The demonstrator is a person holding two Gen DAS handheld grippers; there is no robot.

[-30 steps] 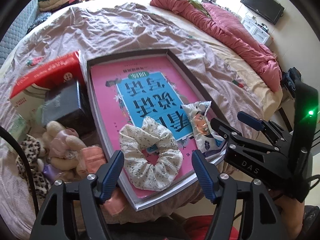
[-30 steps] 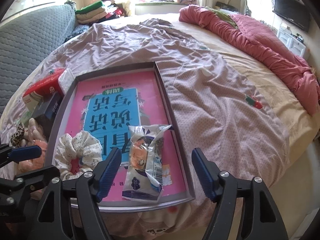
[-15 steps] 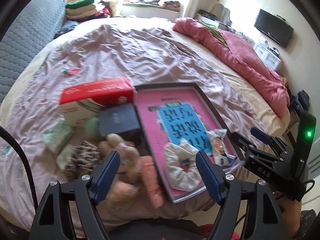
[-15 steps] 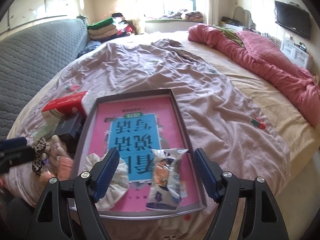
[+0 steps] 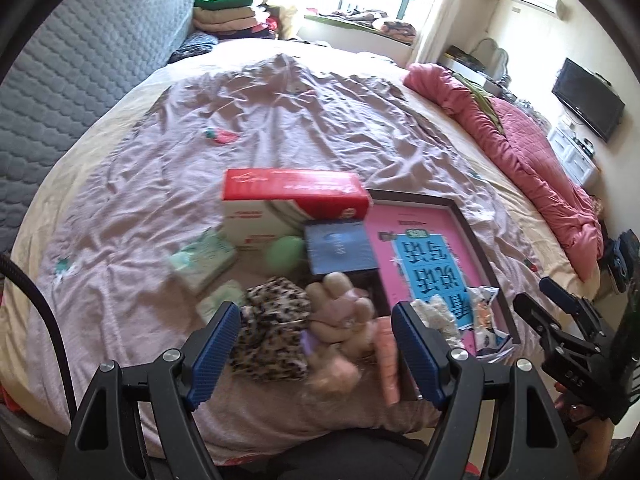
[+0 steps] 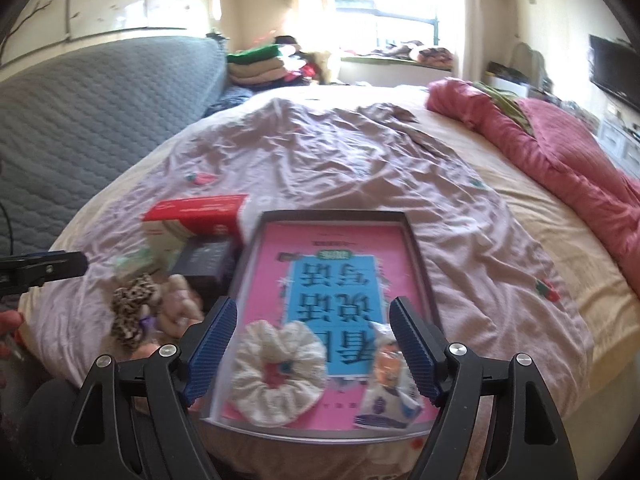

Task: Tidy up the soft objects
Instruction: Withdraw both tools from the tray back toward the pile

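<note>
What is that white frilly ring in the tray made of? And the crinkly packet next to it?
The white scrunchie looks like soft woven fabric gathered over elastic: matte, ruffled folds with a faint small print. The snack packet looks like thin plastic film: glossy, creased, catching light, with printed colours. Both lie in the dark-rimmed tray, on its pink printed paper or card liner.
</note>
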